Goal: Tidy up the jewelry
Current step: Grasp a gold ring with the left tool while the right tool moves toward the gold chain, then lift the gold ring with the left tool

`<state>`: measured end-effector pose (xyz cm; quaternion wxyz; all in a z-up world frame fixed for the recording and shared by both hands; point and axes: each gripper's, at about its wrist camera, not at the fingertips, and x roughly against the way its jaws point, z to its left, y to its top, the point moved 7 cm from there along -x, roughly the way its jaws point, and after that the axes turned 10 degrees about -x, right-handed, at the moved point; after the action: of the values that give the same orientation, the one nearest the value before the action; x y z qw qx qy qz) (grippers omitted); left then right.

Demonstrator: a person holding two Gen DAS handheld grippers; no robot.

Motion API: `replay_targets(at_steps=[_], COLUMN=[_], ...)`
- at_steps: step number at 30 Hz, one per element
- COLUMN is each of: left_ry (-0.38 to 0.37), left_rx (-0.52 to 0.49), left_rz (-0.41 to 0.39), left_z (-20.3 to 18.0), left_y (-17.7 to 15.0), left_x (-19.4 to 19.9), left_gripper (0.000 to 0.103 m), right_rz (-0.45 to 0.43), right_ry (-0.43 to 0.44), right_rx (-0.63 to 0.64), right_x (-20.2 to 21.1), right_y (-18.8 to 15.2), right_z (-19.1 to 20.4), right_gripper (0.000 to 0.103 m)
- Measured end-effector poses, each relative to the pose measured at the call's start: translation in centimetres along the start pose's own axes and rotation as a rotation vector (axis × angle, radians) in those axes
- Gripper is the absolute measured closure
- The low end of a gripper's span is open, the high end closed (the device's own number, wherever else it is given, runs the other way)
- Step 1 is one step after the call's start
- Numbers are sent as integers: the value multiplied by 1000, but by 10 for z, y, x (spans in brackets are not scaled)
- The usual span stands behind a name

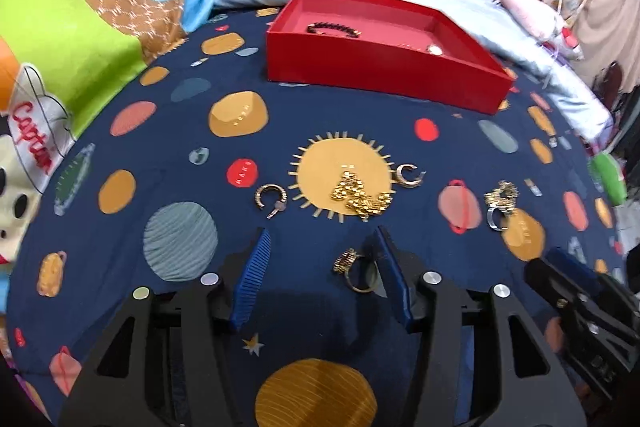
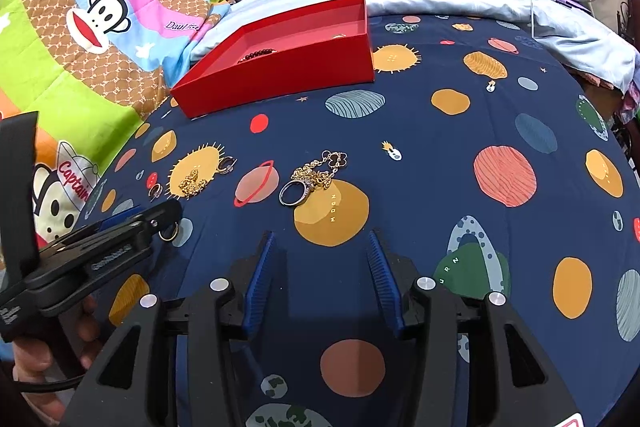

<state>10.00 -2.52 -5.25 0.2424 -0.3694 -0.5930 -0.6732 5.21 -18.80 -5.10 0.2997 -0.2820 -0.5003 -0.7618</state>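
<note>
Nearest your left-hand camera are the blue ribbed fingers (image 1: 256, 267) of the left gripper (image 1: 320, 231), standing about half open over the navy planet-print bedsheet (image 1: 180, 147). The gold ring with a chunky gold top (image 1: 354, 269) lies between them, right up against the right-hand pad, but I wouldn't call it gripped yet; the pads don't look pressed on it. The right gripper (image 2: 320, 237) is also roughly half open with nothing in it, just bare sheet between its fingers.

Moving outward in the left view: the crumpled gold link chain (image 1: 360, 197) sits on the yellow sun print, a small gold hoop earring (image 1: 271, 198) to its left and a silver hoop (image 1: 409, 175) to its right. Ahead of your right gripper there's a silver ring (image 2: 294, 191) touching a tangled thin gold necklace (image 2: 320, 169). Well behind all that is the shallow red cardboard box (image 1: 384, 77), with a dark bead bracelet (image 1: 334, 27) already inside.

Handling-wise I'd guess the ring is light, hard and slippery, and the bed underneath is soft, so it may sink or skate away if you push down. Pinch across the band or the chunky top, not the round edge. The chain will be floppy, so grab it at the bunched middle.
</note>
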Motion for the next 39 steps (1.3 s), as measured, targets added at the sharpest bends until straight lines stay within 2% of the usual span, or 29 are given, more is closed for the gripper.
replay_targets(at_steps=[3,6,10,14,18,19,29,39], left_ry=[17,37,39,28,-1,-6,-56,-30], left_rx=[-26,-54,-52,-42,-46,-46,-26,1], left_rz=[5,1,-6,-19,-29,-29,-37,-50], left_z=[2,10,19,19,17,17,18,37], left_y=[-4,-13,-18,-16,-15,-14,-14,-6], left_x=[2,7,11,10,11,11,13,14], left_gripper=[52,57,63,65,83,84,84,84], right_rz=[1,1,-1,1,0,0,0,1], right_ry=[3,6,10,8,8,7,6,20], right_rx=[-1,-2,0,-1,-1,-1,5,3], right_x=[0,0,0,1,1,1,2,-9], right_y=[0,0,-1,-1,-1,-1,-1,12], right_z=[1,1,2,1,1,1,1,11], right_gripper=[56,56,56,56,56,56,56,58])
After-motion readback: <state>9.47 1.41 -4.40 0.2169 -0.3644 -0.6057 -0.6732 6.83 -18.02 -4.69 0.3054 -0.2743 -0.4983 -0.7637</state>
